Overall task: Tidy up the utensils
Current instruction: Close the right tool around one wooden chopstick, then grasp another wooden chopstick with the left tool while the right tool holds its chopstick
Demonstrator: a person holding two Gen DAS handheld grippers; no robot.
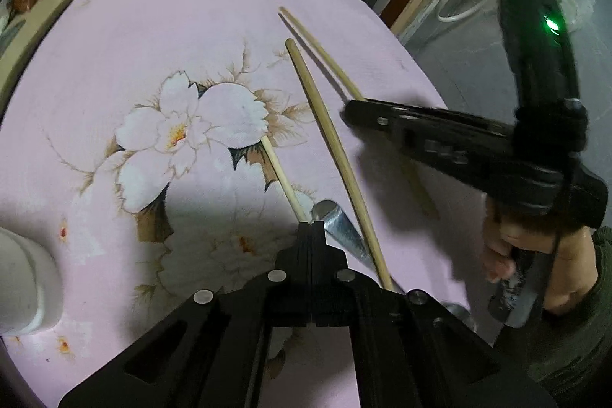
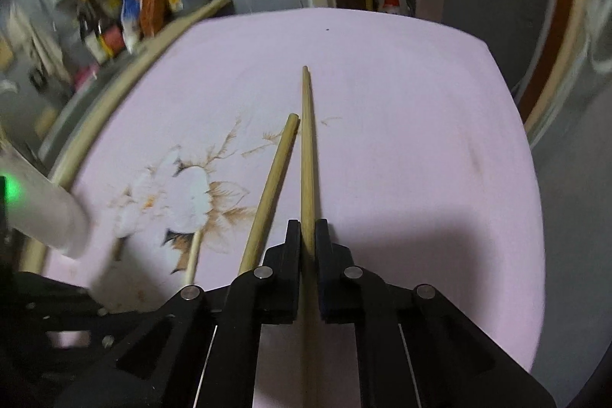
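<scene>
A thin wooden chopstick (image 2: 308, 155) is clamped in the right gripper (image 2: 308, 236) above the pink flowered tablecloth (image 2: 401, 140). Another pale wooden chopstick (image 1: 281, 174) is pinched by the closed left gripper (image 1: 311, 228).

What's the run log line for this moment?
left gripper: shut on thin wooden chopstick | right gripper: shut on second wooden chopstick | third chopstick: on pink cloth

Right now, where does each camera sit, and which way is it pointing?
Left wrist: on the left gripper, looking across the pink table; its shut fingers hold a chopstick, with the right gripper and right hand alongside.
Right wrist: on the right gripper, facing the table's far edge, fingers clamping another chopstick.
Shared: table, flower print, loose chopstick.
</scene>
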